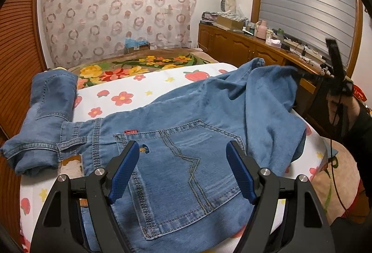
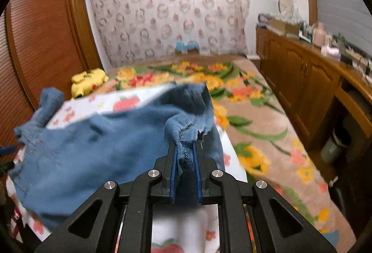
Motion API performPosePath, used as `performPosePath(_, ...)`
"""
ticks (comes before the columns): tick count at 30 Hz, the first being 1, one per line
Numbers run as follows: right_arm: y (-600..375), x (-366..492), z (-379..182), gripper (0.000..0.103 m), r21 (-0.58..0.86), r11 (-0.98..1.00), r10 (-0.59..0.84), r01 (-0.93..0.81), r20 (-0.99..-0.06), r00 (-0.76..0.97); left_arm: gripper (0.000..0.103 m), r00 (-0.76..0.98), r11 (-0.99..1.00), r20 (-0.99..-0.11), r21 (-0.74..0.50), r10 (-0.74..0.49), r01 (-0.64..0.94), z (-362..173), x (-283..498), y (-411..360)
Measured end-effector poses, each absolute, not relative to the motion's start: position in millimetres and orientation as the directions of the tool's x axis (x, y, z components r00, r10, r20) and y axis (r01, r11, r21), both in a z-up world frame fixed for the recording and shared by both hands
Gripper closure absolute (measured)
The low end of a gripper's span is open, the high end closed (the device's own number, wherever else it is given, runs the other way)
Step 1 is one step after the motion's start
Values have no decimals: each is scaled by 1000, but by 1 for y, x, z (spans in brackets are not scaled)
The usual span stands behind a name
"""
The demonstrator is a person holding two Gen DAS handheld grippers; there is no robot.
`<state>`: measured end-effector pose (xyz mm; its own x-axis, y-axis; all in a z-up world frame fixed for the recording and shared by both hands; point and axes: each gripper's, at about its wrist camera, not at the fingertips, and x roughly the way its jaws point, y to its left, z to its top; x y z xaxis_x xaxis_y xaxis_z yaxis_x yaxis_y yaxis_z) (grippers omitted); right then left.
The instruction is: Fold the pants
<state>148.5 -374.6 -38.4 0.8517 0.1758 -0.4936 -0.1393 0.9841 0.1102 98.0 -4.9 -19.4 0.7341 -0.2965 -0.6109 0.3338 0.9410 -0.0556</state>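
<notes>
Faded matt denim pants [image 1: 186,136] — stitched seams, black plastic claw [image 1: 182,167], textured blue pads [image 1: 123,171], glossy wooden cabinets [image 1: 232,46]

The right wrist view is smeared by motion: the blue denim pants [image 2: 93,148] and the strawberry-print white sheet [image 2: 125,101] lose their edges. The pinched hem hides the inner faces of the right gripper [image 2: 186,155] fingers [image 2: 173,171]. In the left wrist view, the pants run under the left gripper [image 1: 183,153] and off the lower edge. Small items on the wooden sideboard [image 1: 234,43] are too small to identify.
</notes>
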Motion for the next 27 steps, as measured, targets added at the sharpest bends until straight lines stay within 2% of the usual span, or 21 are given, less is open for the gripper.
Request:
performPosePath(6,-338,143,1,90,72,969,243,-236,-435,867,25,758,948,-586,-59,-287,314,-9,90,8)
performPosePath(13,-271,134,31,90,30,912,388,-409,-386,837,25,785,961,-564,-59,-256,271,0,80,33)
performPosePath(19,-226,133,38,90,37,822,536,-568,-386,751,25,793,970,-565,-63,-228,234,-3,76,53)
performPosePath(23,-225,154,29,90,52,792,568,-608,-429,703,25,789,971,-572,-62,-223,229,-5,75,58)
performPosePath(27,-233,170,23,73,50,772,578,-634,-469,667,25,784,969,-576,-66,-231,238,-7,79,54)
